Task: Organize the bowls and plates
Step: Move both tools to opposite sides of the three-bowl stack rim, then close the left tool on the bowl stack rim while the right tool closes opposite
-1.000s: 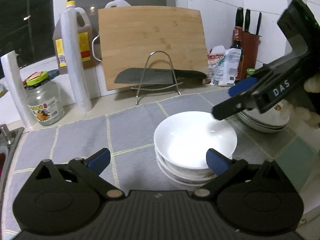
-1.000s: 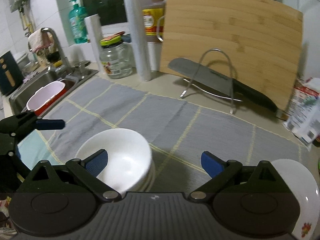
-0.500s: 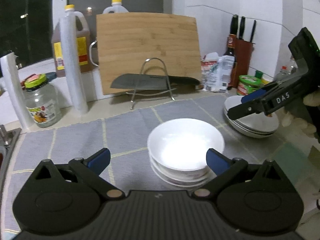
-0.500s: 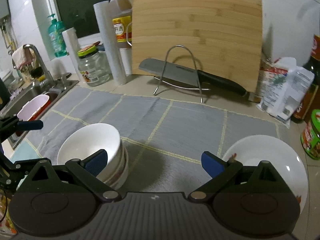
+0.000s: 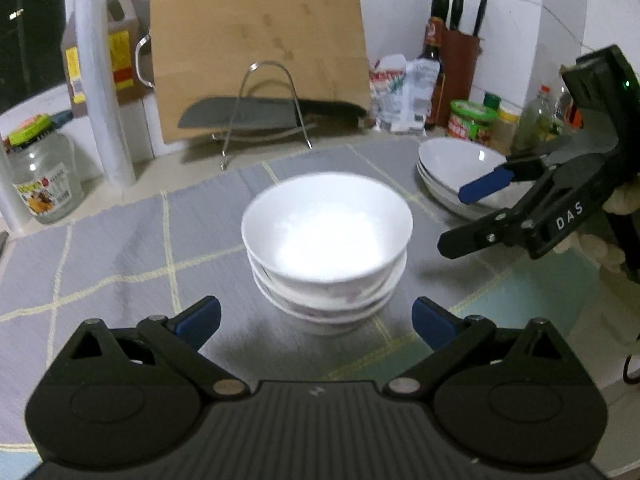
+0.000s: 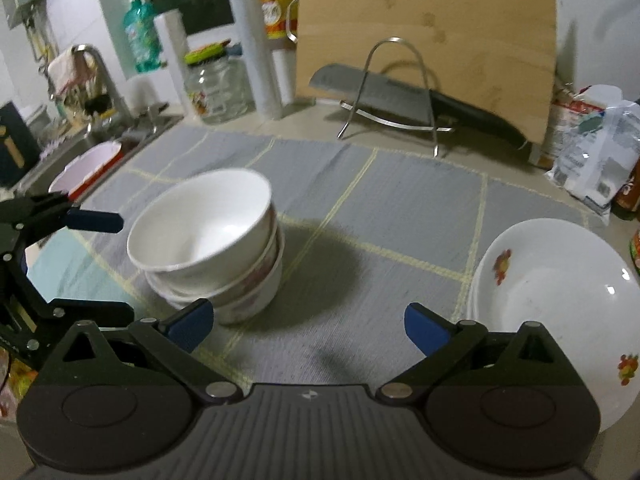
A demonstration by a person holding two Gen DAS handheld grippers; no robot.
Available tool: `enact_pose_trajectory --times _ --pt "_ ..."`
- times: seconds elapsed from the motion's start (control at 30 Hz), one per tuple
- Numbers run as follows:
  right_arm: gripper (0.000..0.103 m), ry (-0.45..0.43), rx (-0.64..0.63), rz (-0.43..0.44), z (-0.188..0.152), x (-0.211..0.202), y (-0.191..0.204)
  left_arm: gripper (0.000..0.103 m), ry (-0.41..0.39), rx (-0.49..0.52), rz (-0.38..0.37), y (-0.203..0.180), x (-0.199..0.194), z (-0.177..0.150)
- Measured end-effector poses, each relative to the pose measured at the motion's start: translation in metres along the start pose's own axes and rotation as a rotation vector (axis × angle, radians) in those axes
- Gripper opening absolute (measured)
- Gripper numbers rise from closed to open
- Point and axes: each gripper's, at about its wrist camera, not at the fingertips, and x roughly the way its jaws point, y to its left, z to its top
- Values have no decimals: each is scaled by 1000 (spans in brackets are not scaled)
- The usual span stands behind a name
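Both views are softened by blur, so the red pattern on the lower bowls cannot be read. At the far left of the right wrist view a sink (image 6: 80, 140) is only partly seen, with a pink-and-red tub (image 6: 86, 168) in it cut off by the counter edge. A glass jar (image 5: 42, 176) with a green lid, a tall white roll (image 5: 102, 88) and an oil jug (image 5: 100, 44) line the back, the jug half hidden behind the roll. The left gripper (image 5: 316, 318) hovers low over the grey checked mat (image 5: 120, 248), its blue-tipped fingers spread wide and holding nothing, just short of the stack of bowls (image 5: 326, 240). That stack sits upright near the middle of the mat, mouths facing up; how many bowls it holds is hard to count, and the top one looks slightly tilted. Behind it, a cleaver (image 5: 272, 112) lies across a wire rack (image 5: 268, 108) with its long axis running left to right, in front of a wooden cutting board (image 5: 260, 56) leaning on the wall. Further right, a stack of plates (image 5: 456, 168) rests at the mat's right edge, partly covered by the right gripper (image 6: 308, 326), which is also wide open and empty, between the bowls and the plates. A gloved hand (image 5: 620, 200) holding it is mostly out of frame.
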Motion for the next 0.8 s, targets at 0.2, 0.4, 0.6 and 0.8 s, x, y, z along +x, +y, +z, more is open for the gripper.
enact_pose_trajectory --times 0.2,0.4,0.6,0.8 --pt "103 52 -34 5 -6 20 4 101 58 7 -26 1 19 -12" --pt "103 108 -78 7 -12 48 5 101 118 -24 -46 8 47 -24" --pt "103 123 -205 14 -16 68 9 101 138 -11 -19 3 61 -29" --pt "103 99 -326 63 -13 75 9 103 149 39 15 -6 69 -26"
